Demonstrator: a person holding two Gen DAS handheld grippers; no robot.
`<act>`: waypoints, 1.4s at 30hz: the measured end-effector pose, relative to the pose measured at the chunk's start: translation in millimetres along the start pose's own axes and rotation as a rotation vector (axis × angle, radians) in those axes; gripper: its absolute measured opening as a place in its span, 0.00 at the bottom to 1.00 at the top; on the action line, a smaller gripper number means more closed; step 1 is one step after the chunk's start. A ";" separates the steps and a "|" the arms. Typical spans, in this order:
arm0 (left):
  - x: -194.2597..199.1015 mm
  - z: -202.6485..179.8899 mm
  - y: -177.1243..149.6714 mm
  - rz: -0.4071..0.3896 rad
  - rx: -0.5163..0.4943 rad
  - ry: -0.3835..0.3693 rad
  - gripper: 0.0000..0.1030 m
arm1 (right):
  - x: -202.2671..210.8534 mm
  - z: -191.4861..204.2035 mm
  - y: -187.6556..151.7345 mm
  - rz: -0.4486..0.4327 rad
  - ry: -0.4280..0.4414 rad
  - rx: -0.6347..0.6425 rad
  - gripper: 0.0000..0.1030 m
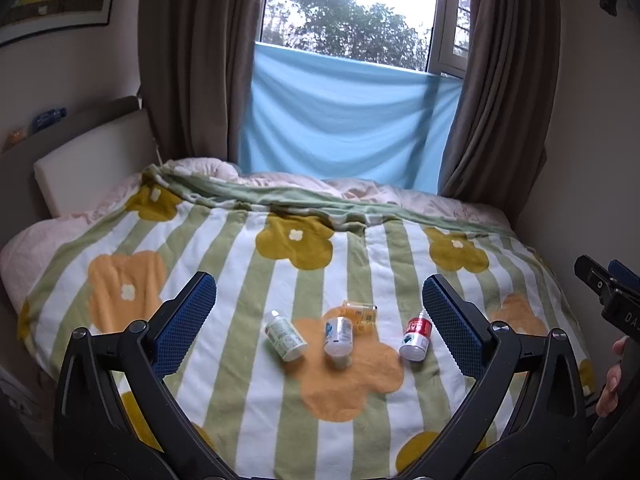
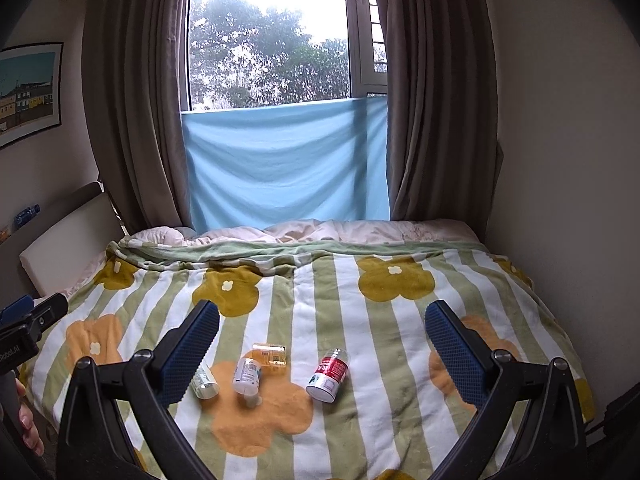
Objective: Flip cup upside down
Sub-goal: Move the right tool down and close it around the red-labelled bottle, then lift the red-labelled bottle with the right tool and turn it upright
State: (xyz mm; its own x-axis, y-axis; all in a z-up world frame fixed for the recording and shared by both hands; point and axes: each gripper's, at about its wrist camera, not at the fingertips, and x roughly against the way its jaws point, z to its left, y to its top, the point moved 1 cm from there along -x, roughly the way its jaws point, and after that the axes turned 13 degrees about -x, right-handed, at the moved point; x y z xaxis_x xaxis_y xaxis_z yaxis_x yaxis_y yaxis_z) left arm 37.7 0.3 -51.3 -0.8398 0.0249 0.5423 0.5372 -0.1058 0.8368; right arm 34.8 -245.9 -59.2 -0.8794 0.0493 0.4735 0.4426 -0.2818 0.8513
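Risk: soft blanket (image 1: 240, 400), so flipped one likely to topple or roll; tight cluster, easy to knock neighbours | target: among four small cups (image 1: 338, 336) lying mid-blanket, cannot tell which | jaws: left gripper (image 1: 319, 282) and right gripper (image 2: 322, 308) wide open, empty, short of cluster | room: open blanket around; bed edge near, wall (image 1: 580, 160) right

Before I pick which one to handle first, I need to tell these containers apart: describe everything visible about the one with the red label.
The red-labelled bottle is a small plastic-looking bottle with a red upper label band, white and green print lower down, and a clear cap. It lies tilted on its side on the striped flower blanket, flat white base toward the camera, cap pointing away. It is the rightmost of four containers, apart from the others. Nothing but the blanket touches it.
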 end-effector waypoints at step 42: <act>-286.8 -47.0 -207.2 0.536 0.027 -0.088 1.00 | -447.9 -110.1 -172.3 0.865 -0.127 -0.312 0.63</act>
State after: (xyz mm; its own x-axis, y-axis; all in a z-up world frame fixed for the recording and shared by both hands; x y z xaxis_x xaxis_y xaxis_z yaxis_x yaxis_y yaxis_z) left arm 163.5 -31.6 -383.8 -0.4382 0.0578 0.8970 0.8913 -0.1011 0.4420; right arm 333.1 -324.9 -442.9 -0.2315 -0.1987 0.9523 0.8518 -0.5142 0.0998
